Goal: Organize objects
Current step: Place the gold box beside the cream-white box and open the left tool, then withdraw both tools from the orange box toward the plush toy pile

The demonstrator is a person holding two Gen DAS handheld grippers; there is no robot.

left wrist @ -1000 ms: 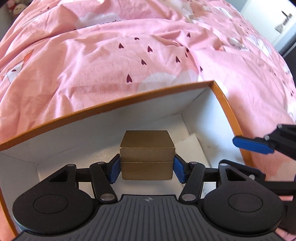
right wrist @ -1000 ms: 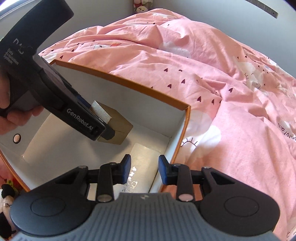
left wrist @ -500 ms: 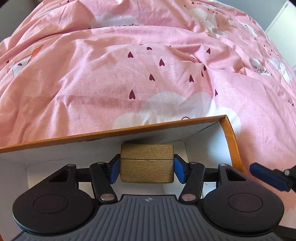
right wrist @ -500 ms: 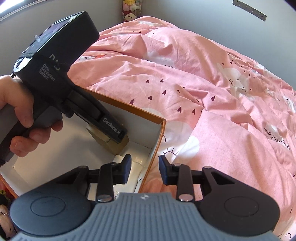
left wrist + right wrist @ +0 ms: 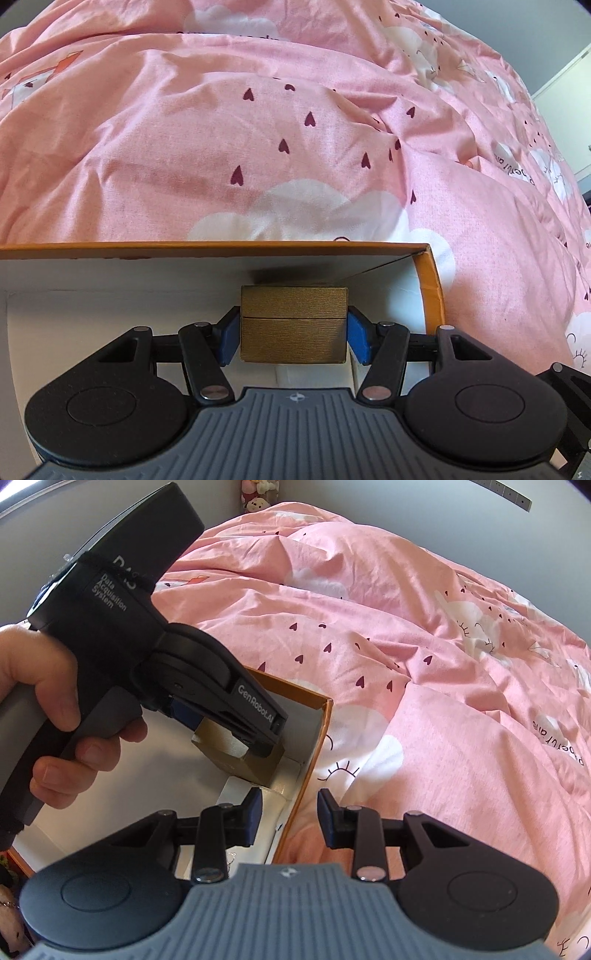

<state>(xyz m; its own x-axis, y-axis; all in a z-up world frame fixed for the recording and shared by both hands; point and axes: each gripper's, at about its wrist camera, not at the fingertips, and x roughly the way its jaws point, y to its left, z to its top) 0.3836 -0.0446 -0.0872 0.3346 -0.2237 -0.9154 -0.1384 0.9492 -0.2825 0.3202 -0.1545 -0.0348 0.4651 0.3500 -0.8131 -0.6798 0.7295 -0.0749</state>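
A small gold box (image 5: 293, 324), cube-like with a finely brushed, ribbed surface and a dark seam splitting lid from base, is clamped between the blue pads (image 5: 357, 339) of the left gripper (image 5: 293, 334); both pads are pressed flat against its side faces. The cube is held in the far right corner of a large carton (image 5: 428, 280), low centre of the left wrist view, with a shadow cast on the white wall behind it. The carton is seen to be stiff board, orange outside and along the rim, matt white inside, with straight walls and a sharp corner. In the right wrist view the same gripper (image 5: 258, 746) is shown from the side at centre left, a black moulded body lettered in white, gripped by a bare hand (image 5: 55, 709) at the left edge; the gold box (image 5: 236, 757) is tilted beneath its nose, above a pale flat card (image 5: 240, 794) lying on the carton (image 5: 317, 738) floor. The right gripper (image 5: 290, 818) is held at lower centre with its jaws apart and nothing between them, straddling the carton's orange edge. A pink quilt (image 5: 424, 664), soft and heavily creased, printed with dark hearts and white clouds, fills the rest of both frames. Plush toys (image 5: 256, 494) are glimpsed at top centre.
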